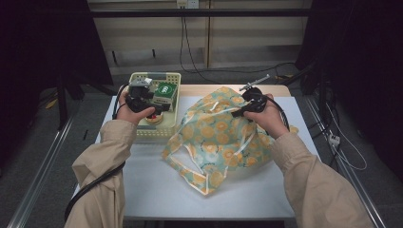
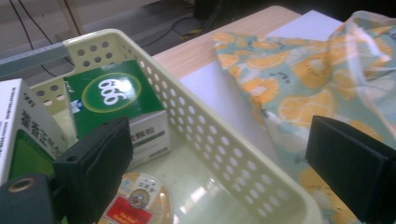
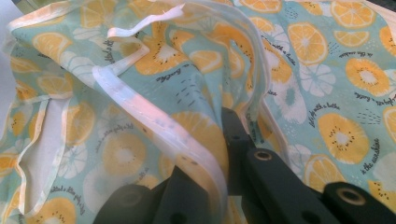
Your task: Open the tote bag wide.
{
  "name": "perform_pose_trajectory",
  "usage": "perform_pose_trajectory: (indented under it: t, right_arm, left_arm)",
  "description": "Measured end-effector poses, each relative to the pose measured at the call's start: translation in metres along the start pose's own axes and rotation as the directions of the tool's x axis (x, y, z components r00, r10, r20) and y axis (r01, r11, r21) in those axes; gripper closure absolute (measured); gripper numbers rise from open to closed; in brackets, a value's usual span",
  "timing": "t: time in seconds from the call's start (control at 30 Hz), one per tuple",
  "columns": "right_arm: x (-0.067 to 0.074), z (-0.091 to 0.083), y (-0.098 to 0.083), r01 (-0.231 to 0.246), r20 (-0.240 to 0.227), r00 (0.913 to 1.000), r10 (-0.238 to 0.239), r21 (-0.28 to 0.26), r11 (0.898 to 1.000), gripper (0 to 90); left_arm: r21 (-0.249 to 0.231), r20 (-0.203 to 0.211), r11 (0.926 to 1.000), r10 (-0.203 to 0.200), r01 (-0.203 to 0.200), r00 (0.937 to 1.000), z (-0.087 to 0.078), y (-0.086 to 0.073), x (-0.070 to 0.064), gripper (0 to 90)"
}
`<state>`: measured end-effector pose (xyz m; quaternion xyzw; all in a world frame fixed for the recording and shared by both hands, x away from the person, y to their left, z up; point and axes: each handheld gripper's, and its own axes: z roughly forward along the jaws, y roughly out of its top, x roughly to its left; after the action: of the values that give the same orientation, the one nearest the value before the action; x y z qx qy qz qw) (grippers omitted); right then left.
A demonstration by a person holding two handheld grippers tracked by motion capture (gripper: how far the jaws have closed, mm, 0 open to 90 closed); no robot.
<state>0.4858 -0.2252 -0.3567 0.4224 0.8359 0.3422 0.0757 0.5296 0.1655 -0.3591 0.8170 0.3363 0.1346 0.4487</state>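
Two black grippers are held over a white table (image 1: 157, 190). A thin plastic bag with an orange-slice print on light green (image 1: 216, 137) is spread in the middle of the table, and its white-edged rim is pinched tight by the right gripper (image 1: 240, 111) near the top. The left gripper (image 2: 219, 163) is kept above a pale yellow plastic basket with holes (image 2: 224, 154) just beside the bag, its jaws spread wide with nothing held. A green and white box (image 2: 116, 98) and a small round tub (image 2: 140, 200) are seen inside the basket.
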Motion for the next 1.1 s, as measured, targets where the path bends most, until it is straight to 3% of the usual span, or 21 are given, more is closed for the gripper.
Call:
perform_pose_trajectory:
  t: [0.17, 0.37, 0.57, 0.63, 0.7, 0.8, 0.87, 1.0, 1.03, 1.1]
  right_arm:
    - [0.001, -0.001, 0.001, -0.001, 0.002, 1.0000, 0.001, -0.005, 1.000, 90.0]
    - [0.003, 0.000, 0.001, 0.008, -0.003, 1.0000, -0.008, -0.002, 1.000, 90.0]
    - [0.004, 0.001, 0.001, 0.008, -0.007, 0.9999, -0.008, 0.001, 1.000, 90.0]
    - [0.004, 0.001, 0.001, 0.005, -0.010, 0.9999, -0.005, 0.001, 1.000, 90.0]
    - [0.004, 0.002, 0.002, 0.006, -0.014, 0.9999, -0.006, -0.002, 1.000, 90.0]
    - [0.004, 0.004, 0.001, 0.005, -0.016, 0.9999, -0.005, 0.000, 1.000, 90.0]
    - [0.003, 0.004, 0.001, 0.004, -0.014, 0.9999, -0.004, 0.000, 1.000, 90.0]
    - [0.001, 0.003, 0.001, -0.002, -0.015, 0.9999, 0.002, 0.000, 1.000, 90.0]
    - [0.001, 0.003, 0.001, -0.002, -0.015, 0.9999, 0.002, 0.000, 1.000, 90.0]
    - [0.001, 0.003, 0.001, -0.003, -0.013, 0.9999, 0.003, 0.001, 1.000, 90.0]
  left_arm:
    - [0.039, -0.014, 0.9990, 0.023, -0.022, 0.9996, 0.008, -0.005, 0.009, 7.3]
    - [0.059, -0.036, 0.9981, 0.019, -0.017, 0.9992, 0.020, -0.011, 0.017, 7.3]
    - [0.101, -0.008, 0.9942, -0.038, 0.039, 0.9992, 0.027, -0.009, 0.025, 8.0]
    - [0.076, -0.026, 0.9971, 0.003, -0.001, 0.9997, 0.027, -0.006, 0.027, 8.5]
    - [0.053, -0.026, 0.9985, -0.010, 0.012, 0.9996, 0.027, -0.003, 0.029, 8.5]
    - [0.081, -0.025, 0.9967, -0.004, 0.006, 0.9997, 0.033, -0.004, 0.033, 9.3]
    - [0.067, -0.030, 0.9978, 0.005, -0.003, 0.9995, 0.036, -0.004, 0.035, 9.8]
    - [0.068, -0.034, 0.9975, -0.017, 0.019, 0.9993, 0.042, -0.007, 0.041, 9.3]
    - [0.079, -0.050, 0.9969, 0.000, 0.004, 0.9987, 0.044, -0.008, 0.043, 9.4]
    - [0.092, -0.033, 0.9957, 0.000, 0.003, 0.9995, 0.049, -0.011, 0.044, 9.5]
